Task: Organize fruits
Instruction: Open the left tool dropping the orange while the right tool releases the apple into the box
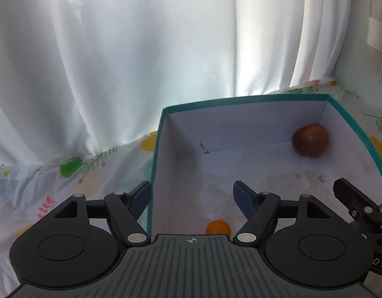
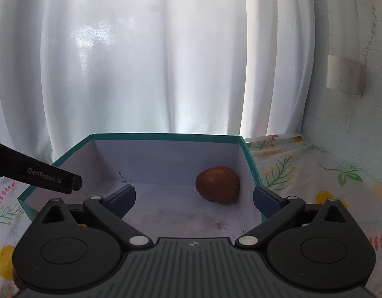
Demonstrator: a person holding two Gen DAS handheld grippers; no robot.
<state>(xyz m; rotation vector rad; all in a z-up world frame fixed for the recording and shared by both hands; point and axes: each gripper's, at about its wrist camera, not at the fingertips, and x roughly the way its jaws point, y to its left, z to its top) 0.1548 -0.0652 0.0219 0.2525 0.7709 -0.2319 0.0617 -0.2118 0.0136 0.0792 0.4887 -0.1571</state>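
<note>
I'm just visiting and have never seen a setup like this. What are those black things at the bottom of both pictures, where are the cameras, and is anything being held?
There is no robot here: a person holds a hand tool with two jaws in each hand, and each tool carries a wide-angle camera looking forward along its jaws. One picture comes from the left gripper, the other from the right gripper.

Both look into an open box with a teal rim, standing on a flowered tablecloth in front of white curtains. Inside lie a reddish-brown fruit in the far right corner and a small orange fruit near the front.

Both pairs of jaws stand open and hold nothing.
</note>
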